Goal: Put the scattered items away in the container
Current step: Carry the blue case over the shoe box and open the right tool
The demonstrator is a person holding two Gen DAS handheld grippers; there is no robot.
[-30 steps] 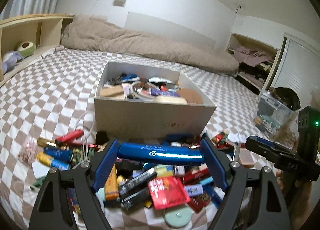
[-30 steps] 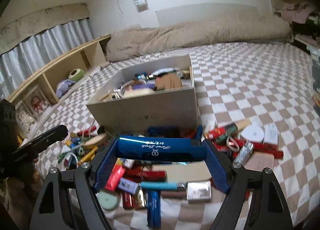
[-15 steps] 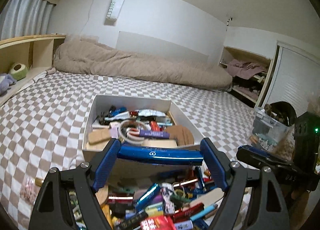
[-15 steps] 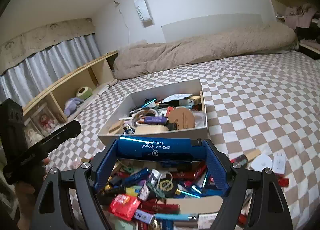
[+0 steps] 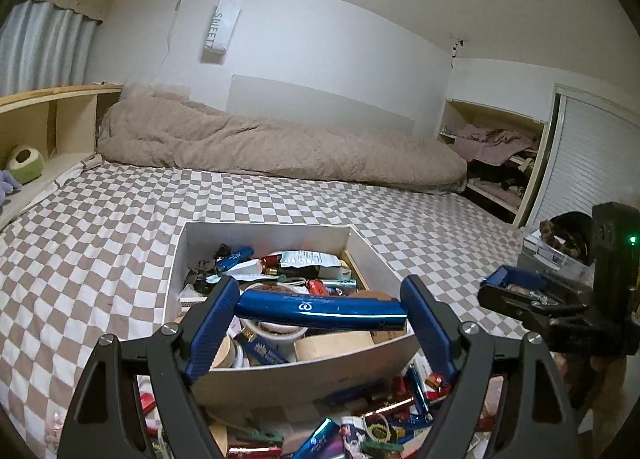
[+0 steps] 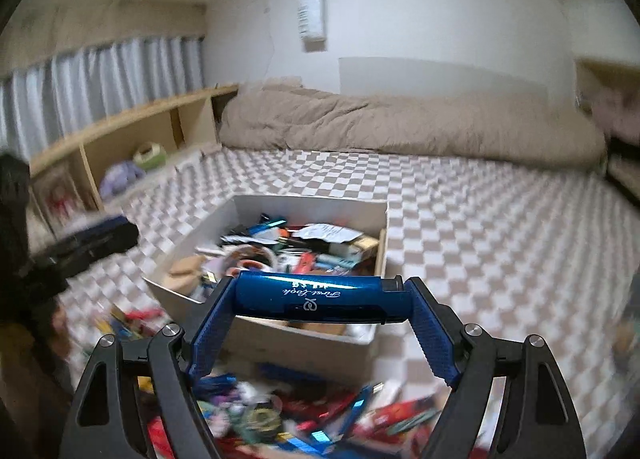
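So each hand-held gripper has its own blue tube clamped lengthwise, end to end between the pads: the left hand-held gripper (image 5: 318,309) holds one blue tube (image 5: 320,309), and the right hand-held gripper (image 6: 316,297) holds a second blue tube (image 6: 312,297) with script lettering on it. Jaws sit fairly wide because the tubes are long. We reckon these are light, stiff and glossy, so slippery. Gripping by the ends works, but a twist could pop one out; mid-body across the barrel would be safer.

Both tubes hover over the near edge of the white box (image 5: 256,231), which is already crammed. At 6 o'clock, below the box, a loose pile of items (image 5: 360,431) is left on the checkered bed (image 5: 100,243).
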